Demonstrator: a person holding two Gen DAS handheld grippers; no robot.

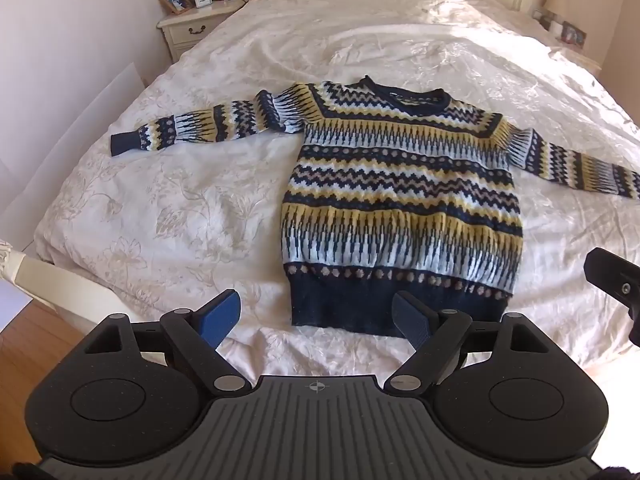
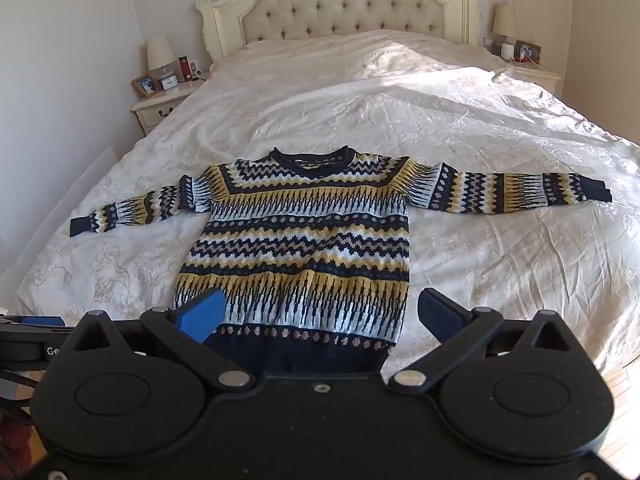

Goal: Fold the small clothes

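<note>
A patterned knit sweater (image 2: 296,240) lies flat and face up on the bed (image 2: 460,128), spread on a cream floral bedspread (image 1: 168,216). No container shows in either view, and the sweater lies open, unfolded. Its bands run across the body in navy, mustard yellow, white and a dull tan: zigzags, rows of dots and spiked stripes. The round navy neckline (image 2: 312,158) points toward the tufted headboard (image 2: 344,4), and the broad navy hem (image 1: 360,308) lies at the end of the sweater farthest from the headboard. Both sleeves stretch straight out from the shoulders, each ending in a navy cuff (image 2: 82,227).

The left gripper (image 1: 316,320) hovers just short of the sweater's hem, jaws spread wide and holding nothing; one blue finger pad (image 1: 222,316) sits over bare bedspread beside the hem, the other over the hem's navy band. The right gripper (image 2: 320,316) hangs over the sweater's lower body, jaws likewise wide apart and empty.

Beyond the sweater's one sleeve, beside the headboard, a nightstand (image 2: 160,108) carries a lamp (image 2: 160,54), a picture frame and a red bottle (image 2: 184,68).
</note>
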